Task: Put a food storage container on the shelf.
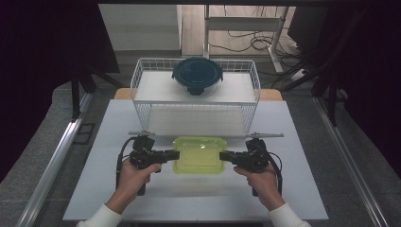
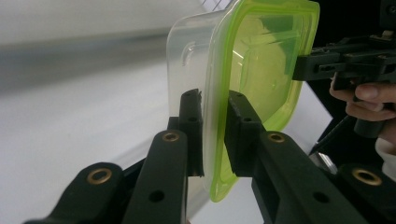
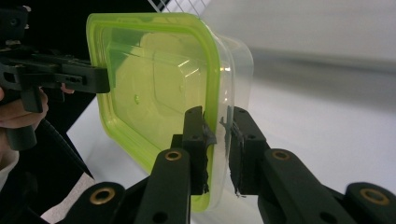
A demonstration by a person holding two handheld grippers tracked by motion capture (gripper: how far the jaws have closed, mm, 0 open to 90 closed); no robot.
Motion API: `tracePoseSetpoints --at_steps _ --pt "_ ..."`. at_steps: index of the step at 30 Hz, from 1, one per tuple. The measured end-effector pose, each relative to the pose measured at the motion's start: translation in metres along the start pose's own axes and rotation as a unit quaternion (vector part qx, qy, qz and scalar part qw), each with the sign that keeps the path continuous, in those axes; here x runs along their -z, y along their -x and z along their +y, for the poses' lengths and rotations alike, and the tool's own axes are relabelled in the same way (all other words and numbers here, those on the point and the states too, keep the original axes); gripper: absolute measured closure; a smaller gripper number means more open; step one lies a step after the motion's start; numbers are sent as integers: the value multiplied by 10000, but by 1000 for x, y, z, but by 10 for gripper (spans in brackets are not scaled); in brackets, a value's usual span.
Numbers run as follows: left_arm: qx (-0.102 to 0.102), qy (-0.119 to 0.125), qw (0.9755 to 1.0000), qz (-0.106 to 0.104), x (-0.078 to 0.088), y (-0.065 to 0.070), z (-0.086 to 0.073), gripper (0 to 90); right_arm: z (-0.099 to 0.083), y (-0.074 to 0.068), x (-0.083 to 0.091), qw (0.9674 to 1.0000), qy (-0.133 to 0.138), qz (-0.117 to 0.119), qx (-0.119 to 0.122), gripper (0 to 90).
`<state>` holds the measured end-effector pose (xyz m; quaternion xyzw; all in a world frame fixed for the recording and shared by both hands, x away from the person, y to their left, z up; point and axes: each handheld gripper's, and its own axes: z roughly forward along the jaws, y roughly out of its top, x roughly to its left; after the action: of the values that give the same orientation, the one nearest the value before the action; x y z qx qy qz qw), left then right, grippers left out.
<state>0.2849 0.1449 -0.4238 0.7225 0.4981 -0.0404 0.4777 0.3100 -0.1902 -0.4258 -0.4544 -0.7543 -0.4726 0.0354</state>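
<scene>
The left tool (image 1: 171, 155) is clamped on the left short edge of the box (image 1: 199, 154); in the left gripper view its two black jaws pinch the green lid rim and clear wall between them. The right tool (image 1: 226, 156) is clamped the same way on the opposite short edge, and in the right gripper view its jaws close over the rim from that side. So the box sits directly between the two tools, its long axis running from one tool to the other, held at both ends, lid up and about level. Neither hand is nearer; the grip is even.

Straight ahead of both tools, just beyond the box, stands the wire rack (image 1: 142, 87), its open front facing the tools. On its upper shelf rests a round bowl (image 1: 197, 74) with a dark lid. The lower shelf behind the box looks bare. The likely move is forward into the rack, and the box's length would go in crosswise to the opening.

Count: two tools, one green-lidded box, one round bowl, one rack, one counter (image 1: 113, 189).
</scene>
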Motion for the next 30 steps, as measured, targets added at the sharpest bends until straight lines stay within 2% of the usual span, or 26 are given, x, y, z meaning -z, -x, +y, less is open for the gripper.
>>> tracePoseSetpoints --at_steps 11,18,30 --pt "-206 282 9994 1 17 14 25 789 31 -15 16 9992 247 -33 302 775" --pt "-340 459 9984 35 32 24 44 789 52 -28 27 9975 403 -91 572 775" --pt "-448 620 9971 39 45 29 70 789 83 -37 34 9958 523 -93 743 776"
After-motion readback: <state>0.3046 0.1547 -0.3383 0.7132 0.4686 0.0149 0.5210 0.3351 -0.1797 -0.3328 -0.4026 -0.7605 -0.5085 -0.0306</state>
